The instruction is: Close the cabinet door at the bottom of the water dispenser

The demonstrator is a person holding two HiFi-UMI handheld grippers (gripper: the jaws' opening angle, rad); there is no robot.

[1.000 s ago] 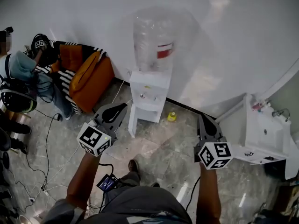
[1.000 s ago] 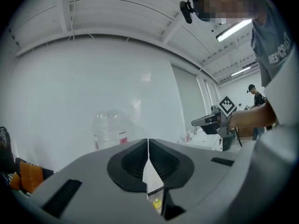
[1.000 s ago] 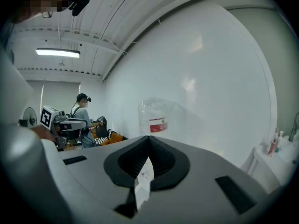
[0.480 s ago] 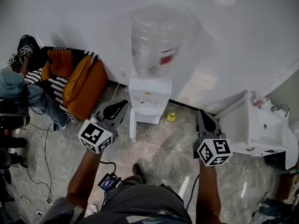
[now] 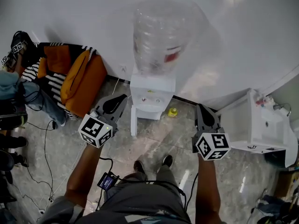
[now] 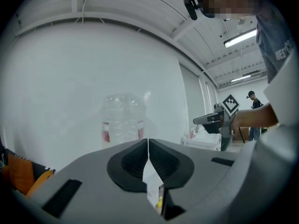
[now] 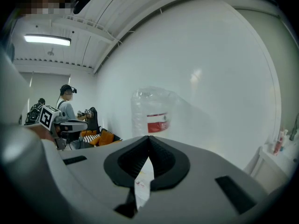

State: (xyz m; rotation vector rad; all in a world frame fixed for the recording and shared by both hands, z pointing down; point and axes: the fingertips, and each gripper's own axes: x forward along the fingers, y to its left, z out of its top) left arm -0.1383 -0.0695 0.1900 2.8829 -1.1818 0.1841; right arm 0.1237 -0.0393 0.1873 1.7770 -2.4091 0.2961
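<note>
A: As the head view has it, where's the cabinet door (image 5: pixel 133 121)?

B: At the base of the water dispenser (image 5: pixel 152 94), which stands against the wall (image 5: pixel 84 17). The door is open, swung out from the dispenser's front-left edge over the floor (image 5: pixel 154 141).

A: Tools?

B: Jaws of the left tool (image 5: pixel 120 100) are pressed together. Its tip is just beside the door's outer edge. Can't confirm contact. Jaws of the right tool (image 5: pixel 204 110) are also together. It's well apart from the door, right of the dispenser.

A: Nearby?

B: The bottle (image 5: pixel 161 36) sits on top of the dispenser. There's a small yellow item (image 5: pixel 173 112) on the floor at its right and an orange bag (image 5: pixel 81 80) to its left.
</note>
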